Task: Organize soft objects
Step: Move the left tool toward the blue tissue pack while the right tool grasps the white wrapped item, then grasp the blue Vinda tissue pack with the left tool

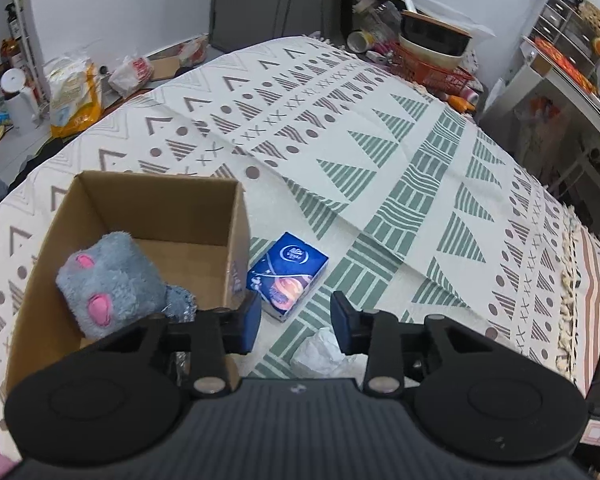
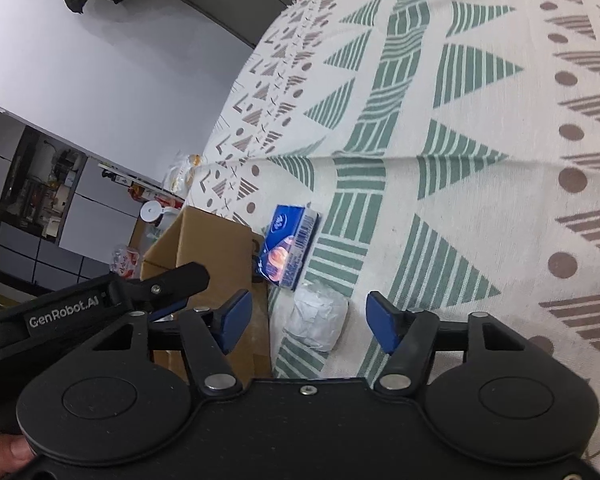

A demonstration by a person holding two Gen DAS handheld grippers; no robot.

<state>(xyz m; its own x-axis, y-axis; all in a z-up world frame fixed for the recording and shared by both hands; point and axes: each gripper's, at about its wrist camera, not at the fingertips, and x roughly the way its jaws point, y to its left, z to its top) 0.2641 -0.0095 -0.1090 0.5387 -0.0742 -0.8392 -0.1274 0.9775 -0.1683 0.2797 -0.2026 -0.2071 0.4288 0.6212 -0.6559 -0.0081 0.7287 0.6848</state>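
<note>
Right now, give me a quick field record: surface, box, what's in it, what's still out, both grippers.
surface: patterned cloth
box: open cardboard box, left of the tissue pack
in box: grey plush toy
still out: blue tissue pack; white wrapped bundle nearer the grippers
left gripper: open, nothing between pads
right gripper: open, bundle between its fingers, not pressed

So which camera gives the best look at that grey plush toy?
The left wrist view: the plush toy lies inside the cardboard box, with its grey fur and pink patches plain to see. In the right wrist view only the box's outer wall shows; the toy is hidden.
</note>
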